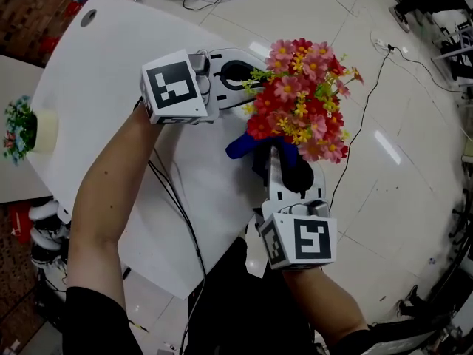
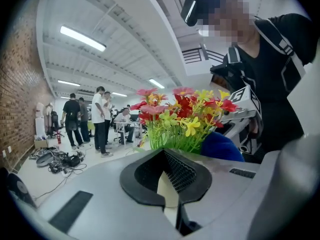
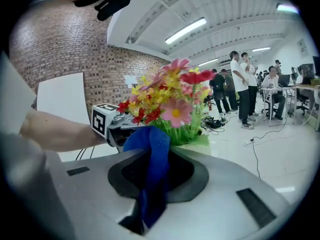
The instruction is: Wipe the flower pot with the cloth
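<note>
A bunch of red, pink and yellow artificial flowers (image 1: 303,98) is held up above the table's right edge; in the head view the blooms hide the pot. In the left gripper view the cream flower pot (image 2: 167,188) sits between the jaws of my left gripper (image 2: 168,181), which is shut on it, with the flowers (image 2: 180,119) just beyond. My left gripper (image 1: 250,80) comes in from the left. My right gripper (image 1: 284,157) reaches up from below, shut on a blue cloth (image 1: 242,145). The cloth (image 3: 152,154) hangs from my right gripper (image 3: 150,186) against the base of the flowers (image 3: 170,101).
A white table (image 1: 96,72) lies below and to the left. A second small pot of flowers (image 1: 29,128) stands at the far left. Cables (image 1: 369,102) run across the tiled floor. Several people (image 2: 100,119) stand in the room behind.
</note>
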### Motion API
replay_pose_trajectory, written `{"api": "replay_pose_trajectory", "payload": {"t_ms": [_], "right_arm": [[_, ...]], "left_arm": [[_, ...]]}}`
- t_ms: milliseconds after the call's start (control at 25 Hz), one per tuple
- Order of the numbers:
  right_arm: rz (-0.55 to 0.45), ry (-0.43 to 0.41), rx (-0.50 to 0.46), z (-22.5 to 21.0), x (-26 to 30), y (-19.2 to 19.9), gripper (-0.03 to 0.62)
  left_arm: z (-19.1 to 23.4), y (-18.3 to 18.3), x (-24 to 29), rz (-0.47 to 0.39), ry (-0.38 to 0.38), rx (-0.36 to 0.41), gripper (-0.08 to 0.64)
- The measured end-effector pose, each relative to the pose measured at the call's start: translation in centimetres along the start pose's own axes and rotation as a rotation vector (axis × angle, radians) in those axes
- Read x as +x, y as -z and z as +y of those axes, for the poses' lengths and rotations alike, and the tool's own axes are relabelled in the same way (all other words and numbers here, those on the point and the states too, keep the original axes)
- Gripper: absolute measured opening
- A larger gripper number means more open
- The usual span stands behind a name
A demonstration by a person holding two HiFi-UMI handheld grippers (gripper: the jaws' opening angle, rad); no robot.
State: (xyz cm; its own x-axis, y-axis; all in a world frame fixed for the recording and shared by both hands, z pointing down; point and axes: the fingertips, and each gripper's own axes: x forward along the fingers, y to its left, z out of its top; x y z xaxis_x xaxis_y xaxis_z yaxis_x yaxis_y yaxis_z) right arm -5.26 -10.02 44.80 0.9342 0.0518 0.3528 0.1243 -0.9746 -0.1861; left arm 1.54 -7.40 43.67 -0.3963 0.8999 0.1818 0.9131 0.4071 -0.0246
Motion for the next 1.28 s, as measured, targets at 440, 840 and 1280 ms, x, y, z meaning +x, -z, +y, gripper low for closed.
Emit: {"api": "replay_pose_trajectory", "payload": {"t_ms": [440,840,1280], "right_arm": [[-0.012,0.047,-0.032,-2.7,-2.3,0.2,0.057],[0.021,0.015,-0.029,2.3,3.6,0.3,0.057],[-0.019,-0.044,0.026,-2.2,-0.7,1.5,0.058]], "left_arm": [[0.2,0.1,-0.1,-0.002,-0.021,0.011,0.0],[0.2,-0.1,-0.2,-0.016,-0.02,-0.001,0.0],[0.2,0.0,-0.1,0.025,-0.012,0.021,0.0]]}}
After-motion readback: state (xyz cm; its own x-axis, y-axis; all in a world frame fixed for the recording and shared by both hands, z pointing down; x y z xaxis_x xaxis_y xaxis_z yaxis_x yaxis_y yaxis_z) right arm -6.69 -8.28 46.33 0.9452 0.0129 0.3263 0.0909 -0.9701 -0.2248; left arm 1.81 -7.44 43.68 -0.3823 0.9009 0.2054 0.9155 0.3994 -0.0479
